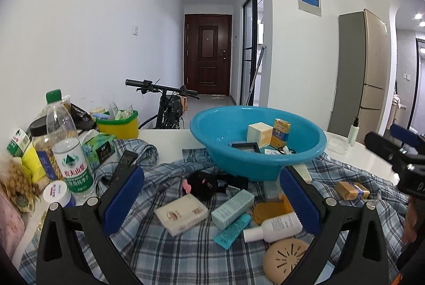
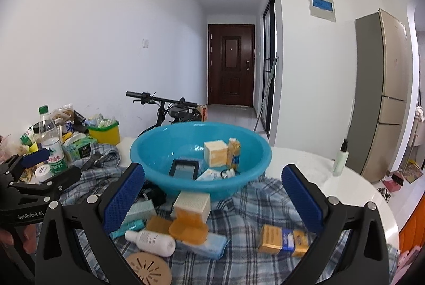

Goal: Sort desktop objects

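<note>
I find the blue basin [image 2: 202, 152] on the plaid cloth [image 2: 265, 194], already holding several small boxes. In front of the basin, loose items remain on the cloth. My right gripper [image 2: 209, 194] hangs spread wide and empty; my left gripper [image 1: 212, 194] likewise. The yellow box [image 2: 283, 239] lies flat, front-right of the basin, long axis crosswise to my right fingers, nearer my right hand.

Blue basin [image 1: 305, 152]: its base hides part of the plaid shirt [image 1: 172, 253].
Tan vented disc [image 1: 285, 257]: partly behind the left gripper's finger.
Basin's small items [image 2: 228, 173]: too small to identify.
Pink pouch [image 1: 9, 226]: cut off at frame edge.
</note>
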{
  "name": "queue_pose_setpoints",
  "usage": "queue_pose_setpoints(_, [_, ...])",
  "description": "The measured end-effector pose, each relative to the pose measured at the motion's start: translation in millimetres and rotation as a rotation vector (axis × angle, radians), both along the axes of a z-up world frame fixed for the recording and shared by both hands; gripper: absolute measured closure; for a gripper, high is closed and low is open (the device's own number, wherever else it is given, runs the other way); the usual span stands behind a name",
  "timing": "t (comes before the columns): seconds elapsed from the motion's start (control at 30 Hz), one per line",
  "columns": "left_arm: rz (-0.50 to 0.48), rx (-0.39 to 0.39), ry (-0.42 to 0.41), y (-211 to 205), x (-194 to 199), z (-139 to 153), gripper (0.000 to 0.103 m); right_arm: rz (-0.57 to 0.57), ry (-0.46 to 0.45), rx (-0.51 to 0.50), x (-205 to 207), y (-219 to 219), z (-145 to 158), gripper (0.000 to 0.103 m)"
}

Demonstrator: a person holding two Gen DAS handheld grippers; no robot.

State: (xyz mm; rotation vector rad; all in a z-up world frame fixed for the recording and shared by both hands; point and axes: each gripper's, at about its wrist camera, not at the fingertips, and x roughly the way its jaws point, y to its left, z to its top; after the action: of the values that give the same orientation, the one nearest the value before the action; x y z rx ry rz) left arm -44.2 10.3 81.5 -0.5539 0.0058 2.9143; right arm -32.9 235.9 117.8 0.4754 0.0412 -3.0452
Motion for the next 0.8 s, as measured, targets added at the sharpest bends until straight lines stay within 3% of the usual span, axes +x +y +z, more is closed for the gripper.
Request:
queue_pose_setpoints(0.5, [0.057, 0.004, -0.019, -2.1, 22.7, -43.2, 0.000, 0.032, -0.072, -0.050, 19.6, -0.5, -47.9, 0.000])
queue_pose_setpoints(0.7, [0.062, -0.038, 0.018, 3.1, 22.0, -54.4, 0.000, 0.007, -0.058, -0.033, 18.5, -4.2, -62.7, 0.000])
queue_pose_setpoints(0.8, [0.055, -0.018, 0.019, 0.8, 20.6, -58.7, 0.000, 0.007, -0.057, -0.034, 14.6, -3.7, -70.4, 0.000])
